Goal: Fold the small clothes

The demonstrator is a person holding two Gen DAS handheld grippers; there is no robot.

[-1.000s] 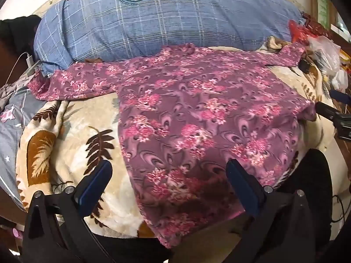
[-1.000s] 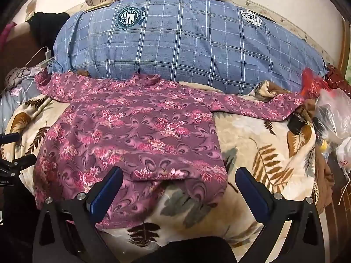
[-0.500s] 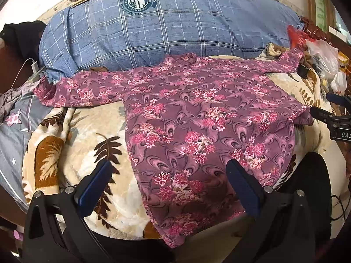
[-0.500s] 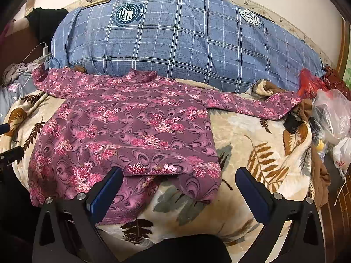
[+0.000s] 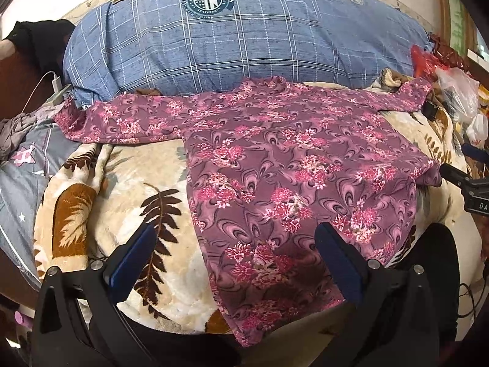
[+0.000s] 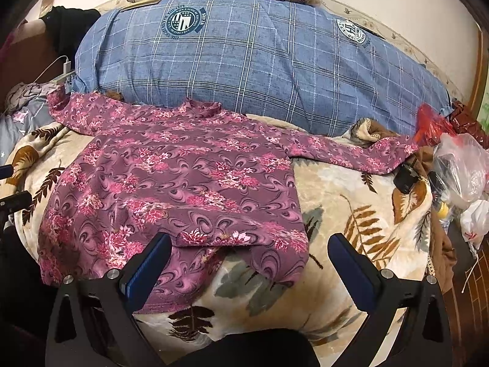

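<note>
On the blanket (image 6: 351,189) I held both grippers (image 5: 235,244) (image 6: 247,253) wide open and empty over the shirt (image 5: 290,165), judging its rumpled hem likely to fold crooked.

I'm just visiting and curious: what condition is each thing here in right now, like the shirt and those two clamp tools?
Floral shirt: spread flat on the blanket, sleeves out, right hem corner turned up.
Left gripper: open, holding nothing.
Right gripper: open, holding nothing.
Clear plastic bag: crumpled, lying at the bed's edge.
</note>
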